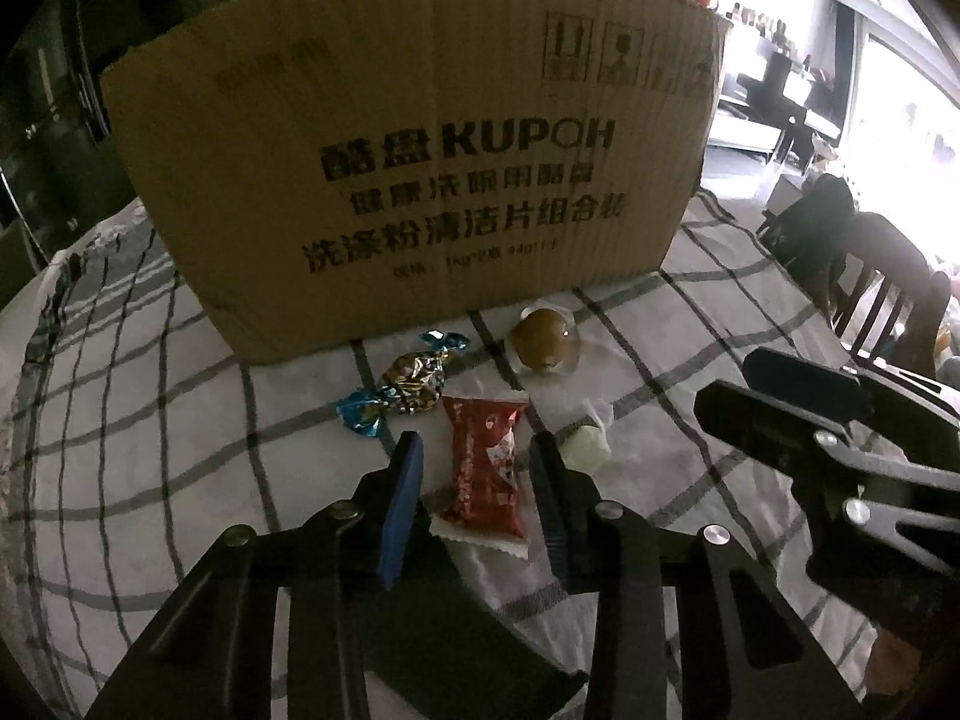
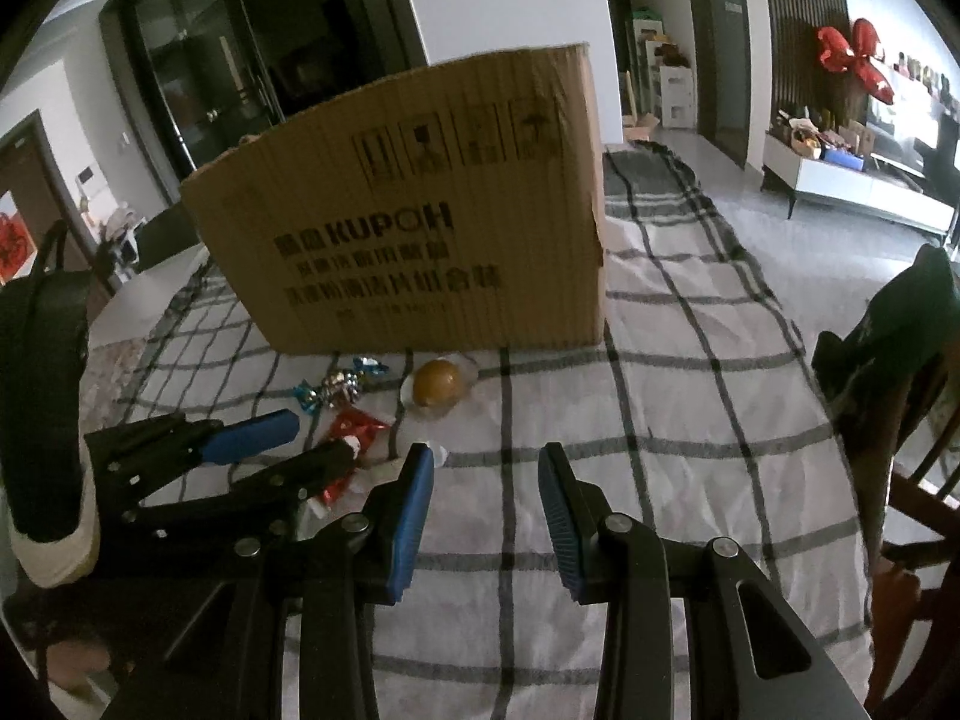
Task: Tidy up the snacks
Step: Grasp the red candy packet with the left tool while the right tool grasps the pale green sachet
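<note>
The red snack packet (image 1: 485, 468) lies on the checked tabletop (image 1: 690, 312) between the spread fingers of the left claw (image 1: 474, 450), untouched. The right claw (image 2: 485, 468) is spread over bare cloth, right of the packet; the cardboard box (image 1: 420, 162) stands behind.

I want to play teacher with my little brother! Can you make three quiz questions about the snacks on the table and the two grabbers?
1. True or false: the left gripper has its fingers on either side of the red snack packet.
2. Which snack lies closest to the cardboard box?
A. the egg in clear wrap
B. the red snack packet
C. the pale green wrapped sweet
3. Fill in: the right gripper is open and holds ____.

Key
1. True; its jaws are open around the packet, not closed on it.
2. A; the blue foil candy lies a little farther out.
3. Nothing; only the checked tablecloth shows between its fingers.
</note>
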Action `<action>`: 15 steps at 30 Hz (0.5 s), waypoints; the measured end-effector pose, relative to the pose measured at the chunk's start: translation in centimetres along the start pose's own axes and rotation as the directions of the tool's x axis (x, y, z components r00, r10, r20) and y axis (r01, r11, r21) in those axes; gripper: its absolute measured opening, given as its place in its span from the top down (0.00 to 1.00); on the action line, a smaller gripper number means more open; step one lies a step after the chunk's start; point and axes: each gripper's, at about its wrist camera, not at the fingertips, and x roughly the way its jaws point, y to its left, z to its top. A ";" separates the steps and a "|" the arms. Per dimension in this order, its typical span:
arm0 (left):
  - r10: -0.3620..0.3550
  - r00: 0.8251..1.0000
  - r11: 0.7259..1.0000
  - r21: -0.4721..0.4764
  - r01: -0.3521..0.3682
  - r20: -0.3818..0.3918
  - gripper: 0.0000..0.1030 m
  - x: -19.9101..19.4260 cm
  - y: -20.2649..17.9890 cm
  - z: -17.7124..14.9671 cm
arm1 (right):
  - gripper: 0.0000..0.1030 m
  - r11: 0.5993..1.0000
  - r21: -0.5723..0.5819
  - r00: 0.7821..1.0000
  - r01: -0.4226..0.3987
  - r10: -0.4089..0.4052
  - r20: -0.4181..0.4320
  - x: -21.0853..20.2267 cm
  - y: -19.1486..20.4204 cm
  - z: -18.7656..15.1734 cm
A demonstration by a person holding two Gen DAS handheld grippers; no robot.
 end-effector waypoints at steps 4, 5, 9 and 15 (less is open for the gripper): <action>-0.002 1.000 1.000 -0.003 0.002 -0.012 0.71 0.7 0.0 0.0 | 0.64 1.000 0.003 1.000 -0.001 0.001 -0.011 0.4 0.0 -0.1; -0.002 1.000 1.000 -0.003 0.002 -0.013 0.71 0.9 0.0 0.0 | 0.64 1.000 0.003 1.000 -0.001 0.001 -0.012 0.5 0.1 -0.1; -0.010 1.000 1.000 -0.009 0.009 -0.018 0.78 1.2 0.0 -0.1 | 0.63 1.000 0.000 1.000 -0.002 0.002 -0.018 0.6 0.2 -0.2; -0.022 1.000 1.000 -0.013 0.022 -0.011 0.79 0.6 0.5 -0.3 | 0.63 1.000 -0.009 1.000 -0.013 0.012 -0.027 0.8 0.7 -0.3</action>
